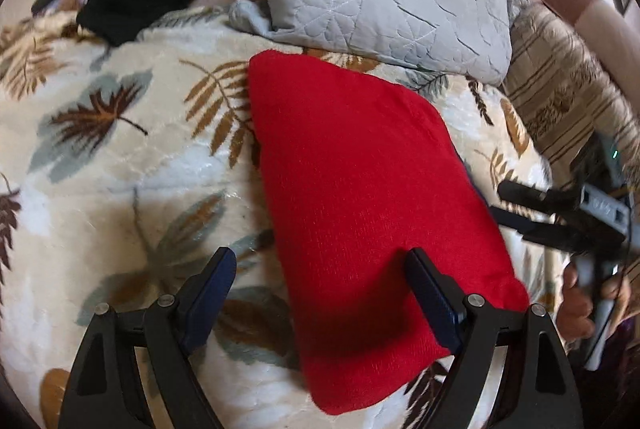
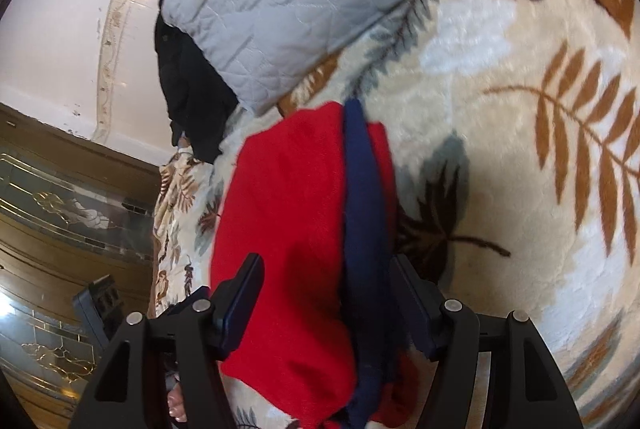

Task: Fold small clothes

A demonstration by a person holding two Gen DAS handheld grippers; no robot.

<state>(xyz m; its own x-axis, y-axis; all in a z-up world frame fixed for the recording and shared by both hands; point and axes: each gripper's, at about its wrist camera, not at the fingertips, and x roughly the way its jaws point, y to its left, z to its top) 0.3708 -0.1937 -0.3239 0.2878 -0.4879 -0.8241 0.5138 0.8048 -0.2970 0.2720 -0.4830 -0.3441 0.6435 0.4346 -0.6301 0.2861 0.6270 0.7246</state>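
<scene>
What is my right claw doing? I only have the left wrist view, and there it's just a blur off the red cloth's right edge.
Observer: The right claw is open. The red cloth shows between its fingers and isn't clamped.
Operator: Anything on that edge I can't see?
Observer: Yes, a navy strip runs along the cloth, right between the fingers.
Operator: What's past the bed?
Observer: A wooden cabinet with glass panels, beyond the edge of the leaf-print blanket.
</scene>
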